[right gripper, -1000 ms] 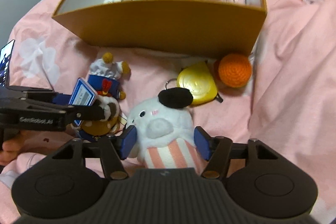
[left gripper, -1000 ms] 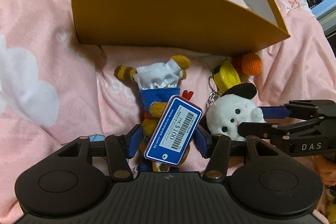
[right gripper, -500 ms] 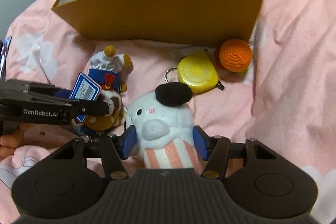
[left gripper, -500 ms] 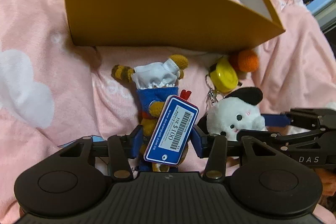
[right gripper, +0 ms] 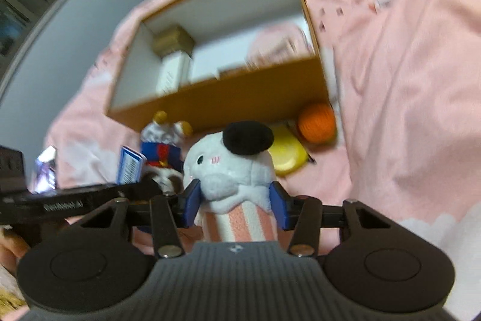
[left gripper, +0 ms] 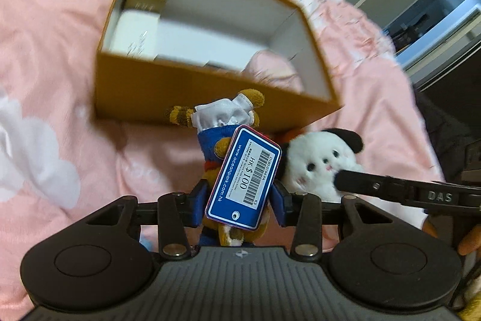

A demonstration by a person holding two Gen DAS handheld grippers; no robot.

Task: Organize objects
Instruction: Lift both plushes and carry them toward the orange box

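Now, L to R. My left gripper (left gripper: 239,202) has just been closing and its blue pads pinch a brown plush w/ blue outfit (left gripper: 228,140), price tag (left gripper: 243,178) flopped over the front. My right gripper (right gripper: 233,205) has likewise been closing and clamps the white seal plush (right gripper: 228,167) at its striped body. Both toys sit at 6 o'clock from the open cardboard box (left gripper: 186,89), which rests on the pink blanket (left gripper: 45,74).

Risks, as I judge them: the left grip looks low on the toy, so the head-heavy top could swing and catch the box's near wall on the way over. The tag may snag too. The two grippers are close together, the right one's arm crossing at 3 o'clock in my left view, so they could bump if both head for the same gap. Soft plush may also slip from the pads.

View differences: right cam alone shows the yellow round item (right gripper: 285,154) and orange ball (right gripper: 317,122) beside the box's near wall at 1 o'clock. Left cam alone makes the tag's print readable. Both are motion-blurred.
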